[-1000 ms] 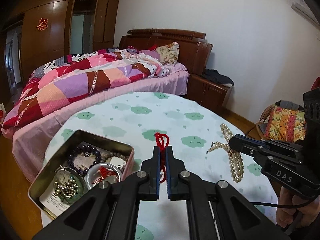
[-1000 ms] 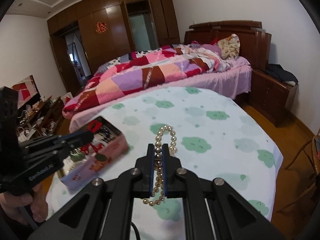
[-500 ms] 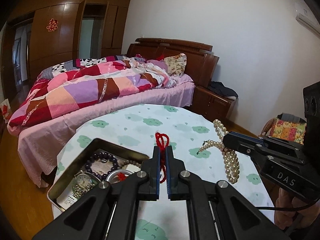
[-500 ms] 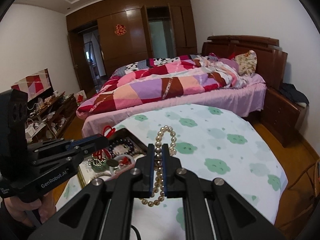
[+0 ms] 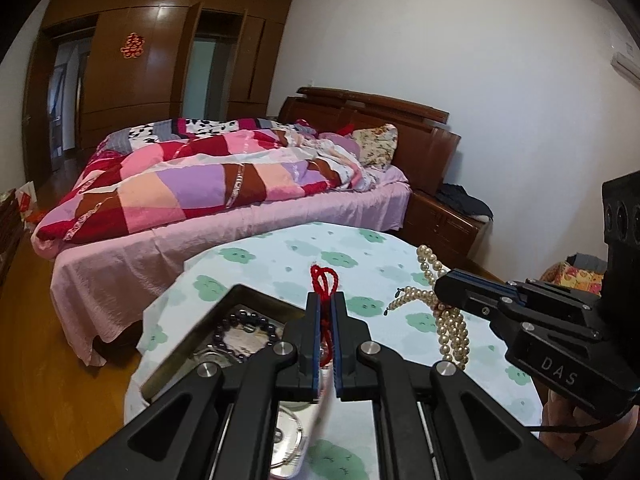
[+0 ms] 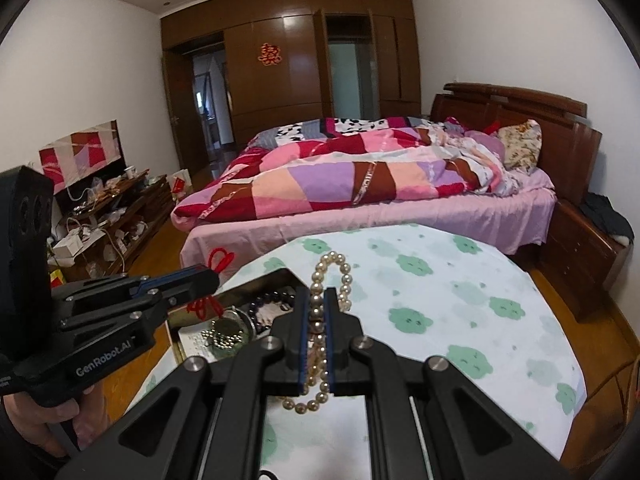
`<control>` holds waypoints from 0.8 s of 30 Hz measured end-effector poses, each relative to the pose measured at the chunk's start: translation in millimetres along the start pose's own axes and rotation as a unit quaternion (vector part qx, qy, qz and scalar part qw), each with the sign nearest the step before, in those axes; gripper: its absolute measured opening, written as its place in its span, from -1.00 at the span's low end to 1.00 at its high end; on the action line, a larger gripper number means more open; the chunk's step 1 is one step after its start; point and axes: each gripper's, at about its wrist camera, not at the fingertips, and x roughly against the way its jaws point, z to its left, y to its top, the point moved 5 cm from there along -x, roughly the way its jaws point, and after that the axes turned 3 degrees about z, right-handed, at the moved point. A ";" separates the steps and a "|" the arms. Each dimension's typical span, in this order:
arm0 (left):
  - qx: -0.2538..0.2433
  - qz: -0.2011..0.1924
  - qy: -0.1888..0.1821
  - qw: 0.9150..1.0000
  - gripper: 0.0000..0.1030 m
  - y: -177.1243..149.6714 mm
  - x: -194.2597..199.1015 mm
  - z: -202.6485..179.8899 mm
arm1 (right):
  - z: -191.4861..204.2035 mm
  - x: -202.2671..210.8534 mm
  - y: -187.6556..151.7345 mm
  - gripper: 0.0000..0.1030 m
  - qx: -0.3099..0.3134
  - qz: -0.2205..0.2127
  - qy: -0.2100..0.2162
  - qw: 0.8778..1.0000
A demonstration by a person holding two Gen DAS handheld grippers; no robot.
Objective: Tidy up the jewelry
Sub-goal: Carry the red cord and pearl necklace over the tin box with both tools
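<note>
My left gripper point(image 5: 326, 300) is shut on a red string bracelet point(image 5: 324, 280) and holds it above the near edge of an open metal tin point(image 5: 224, 312); it also shows in the right wrist view point(image 6: 208, 276). My right gripper point(image 6: 316, 296) is shut on a pearl necklace point(image 6: 332, 264) that hangs in loops above the table; the gripper point(image 5: 444, 288) and the pearl necklace point(image 5: 450, 328) show at the right of the left wrist view. The tin point(image 6: 264, 280) holds a dark bead bracelet point(image 5: 244, 320), a watch and other pieces.
A round table with a white, green-cloud cloth point(image 6: 460, 300) carries the tin. A bed with a patchwork quilt point(image 6: 360, 176) stands behind it, a nightstand point(image 6: 580, 248) at the right, a cluttered low cabinet point(image 6: 108, 216) at the left.
Both grippers have risen and tilted up with their jewelry; the table and tin sit lower in both views. The right gripper has come closer to the tin.
</note>
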 end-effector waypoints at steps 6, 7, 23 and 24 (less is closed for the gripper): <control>0.011 -0.005 0.023 1.000 -0.93 2.0 2.1 20.4 | 24.5 -13.7 6.6 -0.83 0.022 0.003 0.018 1.000; 0.011 -0.006 0.028 1.000 -0.93 1.6 1.7 23.2 | 28.7 -17.4 7.6 -0.83 0.026 0.005 0.021 0.999; 0.050 0.056 0.063 0.995 -0.93 -35.5 -45.9 72.9 | 65.5 -93.3 -33.1 -0.83 0.064 0.081 0.046 0.994; 0.049 0.060 0.063 0.995 -0.92 -37.8 -48.9 72.5 | 64.5 -96.4 -36.7 -0.83 0.062 0.087 0.047 0.993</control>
